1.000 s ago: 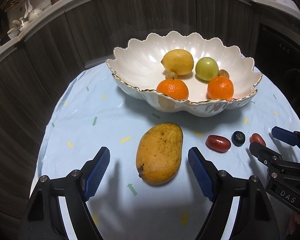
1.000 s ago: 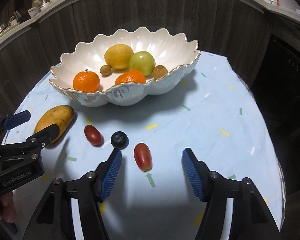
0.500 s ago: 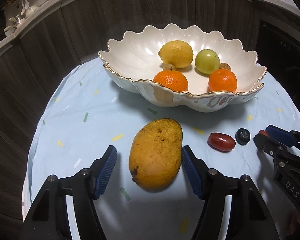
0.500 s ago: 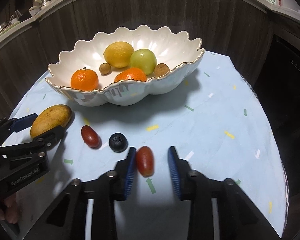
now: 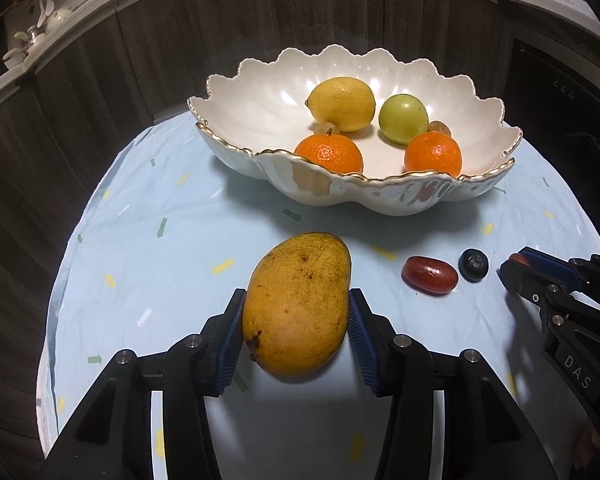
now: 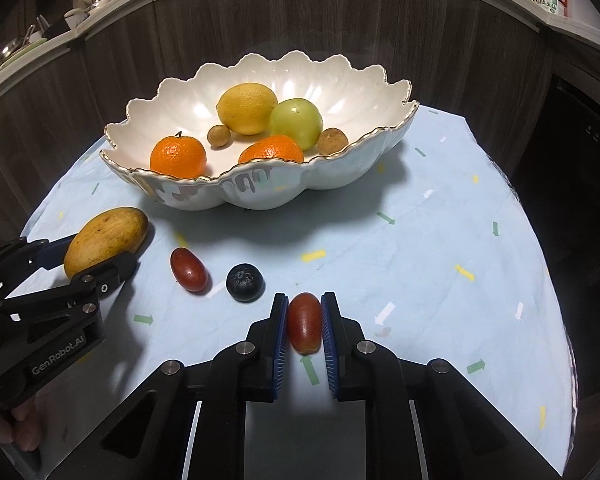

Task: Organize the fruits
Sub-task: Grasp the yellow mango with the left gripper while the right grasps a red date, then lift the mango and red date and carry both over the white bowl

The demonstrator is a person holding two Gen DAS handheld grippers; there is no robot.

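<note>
A round table under a pale blue cloth (image 5: 148,248) stands before dark wood cabinet fronts, with a scalloped white bowl (image 5: 260,92) at its far side. The bowl already holds a lemon (image 5: 342,103), a green fruit (image 5: 403,118), two oranges (image 5: 329,154) and two small brown fruits.

On the left, near the front, the left gripper (image 5: 296,320) has just been closing on the mango (image 5: 298,304), and its blue pads now press the fruit's two flanks while it lies on the cloth. To the right lie a loose red grape tomato (image 6: 189,269) and a blueberry (image 6: 245,282), just beside each other. Farther right, the right gripper (image 6: 304,326) is clamped narrowly on a second red tomato (image 6: 304,322), which rests on the cloth.

The step in hand looks like a double pick-up. Next, each fruit likely needs lifting clear of the cloth, carrying over the bowl's raised gold rim, and setting down in a free spot; the heavy mango may slip if it is gripped off centre.
</note>
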